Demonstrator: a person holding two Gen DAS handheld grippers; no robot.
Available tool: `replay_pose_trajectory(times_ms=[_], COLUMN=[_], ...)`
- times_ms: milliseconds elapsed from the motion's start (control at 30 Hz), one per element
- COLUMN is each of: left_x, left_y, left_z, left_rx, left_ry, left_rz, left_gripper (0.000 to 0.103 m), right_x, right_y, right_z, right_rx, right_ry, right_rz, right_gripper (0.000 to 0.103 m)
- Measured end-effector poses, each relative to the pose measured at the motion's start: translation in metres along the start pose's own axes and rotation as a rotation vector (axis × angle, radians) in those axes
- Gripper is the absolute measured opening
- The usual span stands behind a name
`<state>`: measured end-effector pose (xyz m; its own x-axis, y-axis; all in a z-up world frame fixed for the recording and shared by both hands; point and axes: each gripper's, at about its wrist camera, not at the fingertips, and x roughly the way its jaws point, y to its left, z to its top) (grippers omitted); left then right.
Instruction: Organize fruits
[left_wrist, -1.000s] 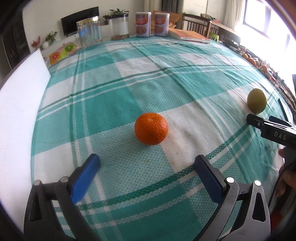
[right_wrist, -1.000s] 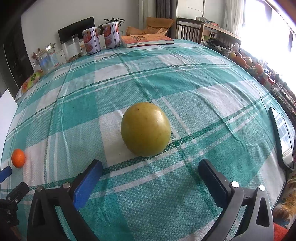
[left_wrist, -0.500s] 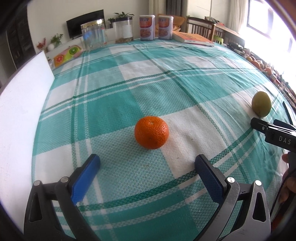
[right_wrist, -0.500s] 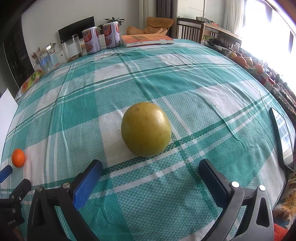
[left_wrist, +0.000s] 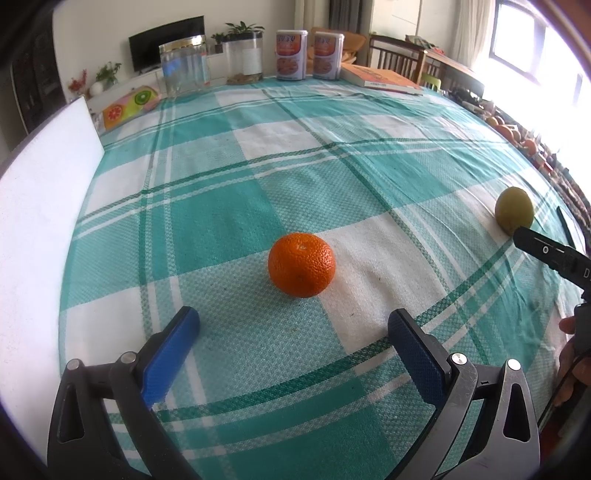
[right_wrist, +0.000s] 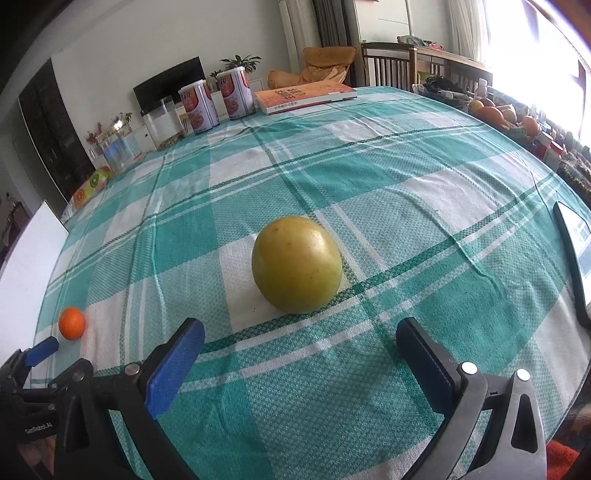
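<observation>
The left tool (left_wrist: 293, 325) hangs low over the tabletop (left_wrist: 258, 155) with its 2 blue-padded fingers (left_wrist: 173, 345) spread wide and nothing between them; a mandarin orange (left_wrist: 301, 264) sits on the teal-and-white checked cloth just ahead of the gap, apart from both pads. The right tool (right_wrist: 300, 334) is likewise released, its jaws wide, and a yellow-green citrus fruit (right_wrist: 296, 264) rests on the cloth close in front of it, centred on the opening but not touched. The 2 fruits lie well apart: in the right wrist view the mandarin orange (right_wrist: 72, 322) shows small at the far left, near the left tool's blue tip. In the left wrist view the yellow-green fruit (left_wrist: 514, 214) sits at the right edge, just beyond the right tool's black body. At the far edge stand 2 cans (left_wrist: 291, 55), a glass jar (left_wrist: 183, 70) and a book (left_wrist: 380, 78). A white board (left_wrist: 37, 221) lines the left side.
</observation>
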<state>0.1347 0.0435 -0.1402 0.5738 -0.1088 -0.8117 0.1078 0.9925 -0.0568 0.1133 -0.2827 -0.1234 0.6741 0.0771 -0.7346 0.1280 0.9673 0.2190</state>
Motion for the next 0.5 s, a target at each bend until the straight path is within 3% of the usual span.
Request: replay_pose_trajectory(times_ms=[100, 200, 300, 433, 467, 500], left_x=[-0.006, -0.004, 0.001, 0.0, 0.0, 0.001], left_y=[0.007, -0.001, -0.004, -0.001, -0.002, -0.003], left_z=[0.005, 0.011, 0.016, 0.023, 0.024, 0.025], left_rx=[-0.065, -0.006, 0.024, 0.005, 0.009, 0.016], left_ry=[-0.024, -0.044, -0.038, -0.045, -0.047, -0.038], left_rz=[-0.065, 0.005, 0.039, 0.015, 0.009, 0.007], left_gripper=[0.101, 0.101, 0.1, 0.098, 0.086, 0.065], right_x=[-0.009, -0.019, -0.014, 0.009, 0.014, 0.02], right_y=[-0.016, -0.021, -0.009, 0.013, 0.013, 0.012], right_z=[0.001, 0.005, 0.016, 0.026, 0.028, 0.029], right_rx=[0.091, 0.113, 0.028, -0.143, -0.147, -0.143], right_ry=[-0.03, -0.065, -0.008, 0.085, 0.105, 0.121], right_rz=[0.03, 0.054, 0.047, -0.01, -0.005, -0.006], right_gripper=[0.103, 0.103, 0.102, 0.096, 0.088, 0.08])
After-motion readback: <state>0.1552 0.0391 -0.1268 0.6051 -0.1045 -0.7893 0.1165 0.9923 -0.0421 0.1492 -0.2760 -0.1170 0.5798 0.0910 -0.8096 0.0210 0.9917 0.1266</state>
